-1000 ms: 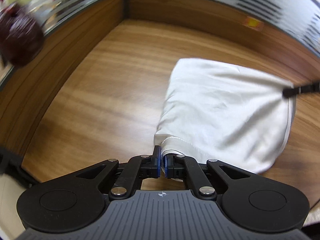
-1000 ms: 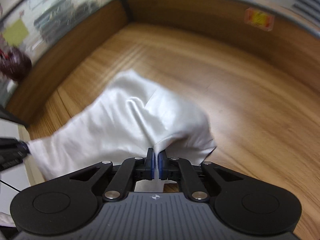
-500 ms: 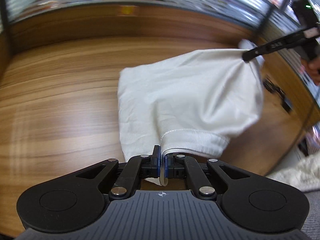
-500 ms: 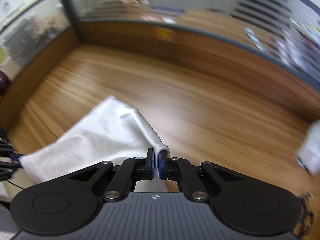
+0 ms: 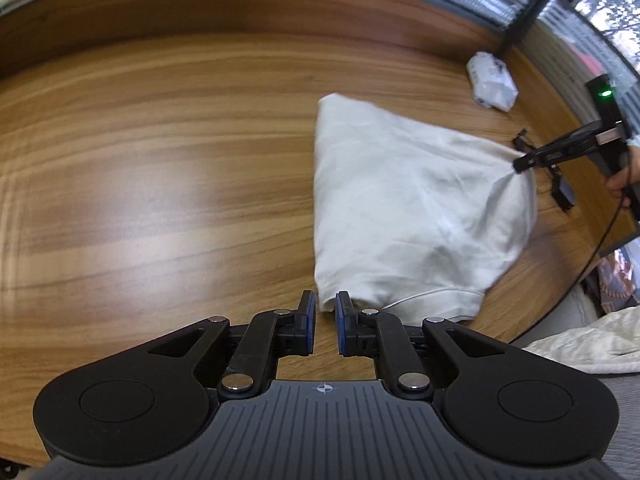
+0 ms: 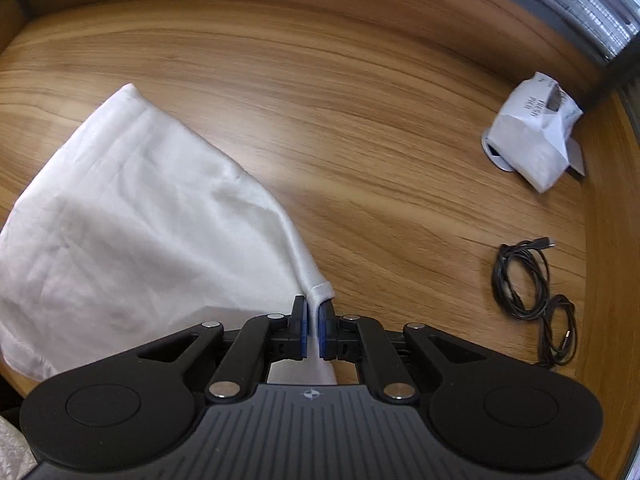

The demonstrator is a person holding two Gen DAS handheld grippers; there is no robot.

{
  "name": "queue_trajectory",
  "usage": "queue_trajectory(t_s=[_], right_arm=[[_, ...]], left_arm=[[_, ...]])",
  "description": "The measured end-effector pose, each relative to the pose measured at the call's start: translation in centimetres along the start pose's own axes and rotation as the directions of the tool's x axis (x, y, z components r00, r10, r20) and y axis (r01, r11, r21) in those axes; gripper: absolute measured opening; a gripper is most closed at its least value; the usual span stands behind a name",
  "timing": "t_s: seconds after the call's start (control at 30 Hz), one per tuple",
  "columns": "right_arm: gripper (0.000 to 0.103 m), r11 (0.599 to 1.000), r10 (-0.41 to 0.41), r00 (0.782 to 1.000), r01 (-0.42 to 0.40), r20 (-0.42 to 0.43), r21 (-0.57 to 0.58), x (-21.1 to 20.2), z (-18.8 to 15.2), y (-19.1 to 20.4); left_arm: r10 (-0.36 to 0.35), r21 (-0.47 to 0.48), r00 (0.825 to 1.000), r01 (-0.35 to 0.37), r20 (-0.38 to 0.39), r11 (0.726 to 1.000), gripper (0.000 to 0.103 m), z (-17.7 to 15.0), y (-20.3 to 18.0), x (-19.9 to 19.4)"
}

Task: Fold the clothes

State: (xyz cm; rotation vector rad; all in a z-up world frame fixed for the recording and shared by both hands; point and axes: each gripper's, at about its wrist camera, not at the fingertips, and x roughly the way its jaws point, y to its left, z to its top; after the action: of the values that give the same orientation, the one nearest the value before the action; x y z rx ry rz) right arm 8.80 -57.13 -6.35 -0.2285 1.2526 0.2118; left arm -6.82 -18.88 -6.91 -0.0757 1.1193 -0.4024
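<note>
A white garment (image 5: pixel 400 200) lies folded on the wooden table (image 5: pixel 160 160), its right side lifted off the surface. My left gripper (image 5: pixel 325 312) is open, and the garment's near corner sits just at its fingertips, not pinched. My right gripper (image 6: pixel 313 320) is shut on the garment's (image 6: pixel 140 220) other corner, with a fold of cloth poking up between the blue pads. In the left wrist view the right gripper (image 5: pixel 520 164) shows at the far right, holding that corner up, with a person's hand (image 5: pixel 624 180) behind it.
A crumpled white paper package (image 6: pixel 532 136) lies at the back right near the table's raised wooden wall (image 5: pixel 280 4). A coiled black cable (image 6: pixel 532 280) rests right of my right gripper. Another pale cloth (image 5: pixel 592 348) lies off the table's near right edge.
My left gripper has opened and let go of the garment's hem. Both grippers swung rightward with the garment; the right gripper still holds its corner.
</note>
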Motion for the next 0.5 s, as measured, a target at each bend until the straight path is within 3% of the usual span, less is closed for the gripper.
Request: queue_trajectory(t_s=[0.1, 0.3, 0.5], right_arm=[[0.032, 0.999, 0.005, 0.999, -0.004, 0.036, -0.039, -0.9, 1.0, 1.0], [0.044, 0.991, 0.064, 0.995, -0.054, 0.079, -0.126, -2.0, 2.6, 2.8], [0.049, 0.980, 0.121, 0.988, -0.103, 0.099, -0.170, -2.4, 4.0, 4.6]], left_arm=[[0.018, -0.018, 1.000, -0.018, 0.003, 1.000, 0.027, 0.9, -0.2, 1.5], [0.044, -0.048, 0.999, -0.043, 0.028, 0.998, 0.028, 3.7, -0.9, 4.5], [0.071, -0.078, 0.996, -0.067, 0.053, 0.995, 0.028, 6.6, -1.5, 7.5]])
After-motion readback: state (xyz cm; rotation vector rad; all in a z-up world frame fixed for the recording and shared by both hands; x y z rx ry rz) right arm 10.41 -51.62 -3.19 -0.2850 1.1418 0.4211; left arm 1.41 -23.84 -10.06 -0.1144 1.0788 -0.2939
